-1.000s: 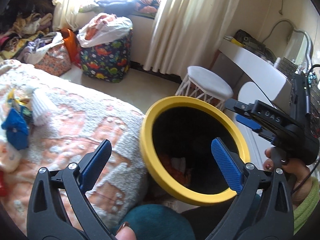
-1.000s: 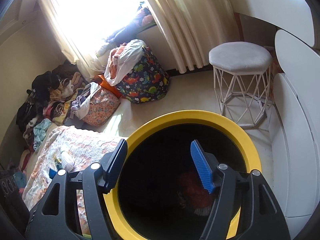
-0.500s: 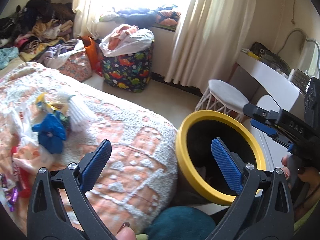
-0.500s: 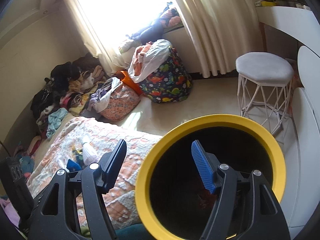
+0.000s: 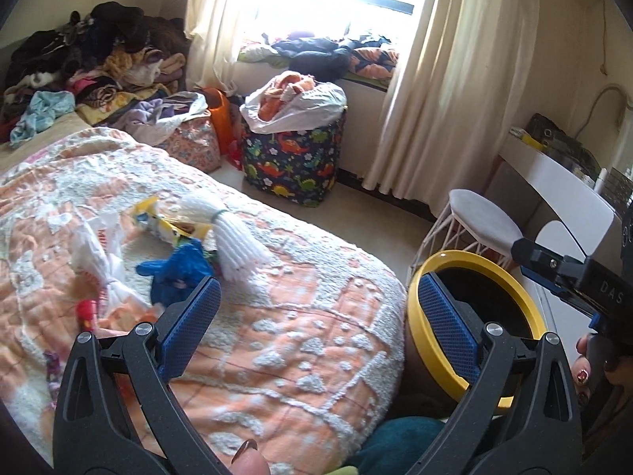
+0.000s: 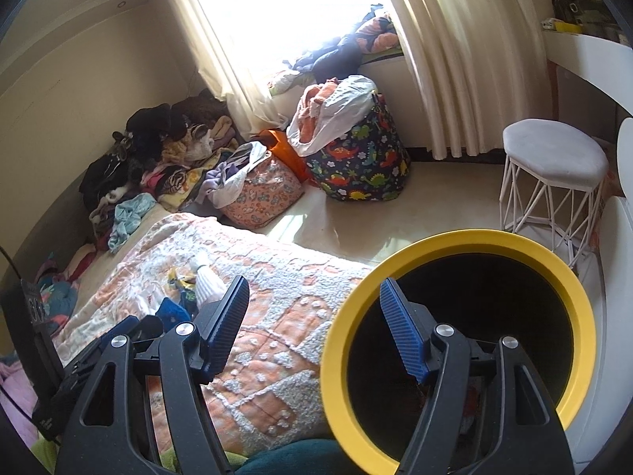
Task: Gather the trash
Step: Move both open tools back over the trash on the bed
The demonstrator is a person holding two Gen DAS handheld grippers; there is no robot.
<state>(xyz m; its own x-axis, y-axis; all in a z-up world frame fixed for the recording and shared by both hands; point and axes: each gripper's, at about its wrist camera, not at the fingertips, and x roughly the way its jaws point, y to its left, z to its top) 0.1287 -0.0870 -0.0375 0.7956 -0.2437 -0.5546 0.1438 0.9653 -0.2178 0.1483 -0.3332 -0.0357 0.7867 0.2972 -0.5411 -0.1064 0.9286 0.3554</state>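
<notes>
A black bin with a yellow rim (image 5: 530, 308) (image 6: 561, 277) stands beside the bed, some trash dim inside. Trash lies on the orange-and-white bedspread (image 5: 277, 336): a white foam net (image 5: 237, 245) (image 6: 207, 283), a yellow wrapper (image 5: 158, 225), a blue crumpled piece (image 5: 178, 269) (image 6: 170, 310), a white plastic bag (image 5: 95, 253) and a small red item (image 5: 85, 310). My left gripper (image 5: 316, 316) is open and empty above the bed, near the blue piece. My right gripper (image 6: 312, 316) is open and empty, over the bin's left rim; it also shows at the right of the left wrist view.
A dinosaur-print laundry bag (image 5: 292, 158) (image 6: 356, 170), a floral bag (image 5: 194, 142) and a clothes pile (image 5: 91, 71) stand beyond the bed. A white stool (image 5: 482, 229) (image 6: 554, 182) and a white desk (image 5: 554, 178) are right of the bin. Curtains (image 5: 455, 79) hang at the window.
Both grippers have swung left, away from the bin and toward the bed. The trash on the bedspread has come into fuller view. Both stay open.
</notes>
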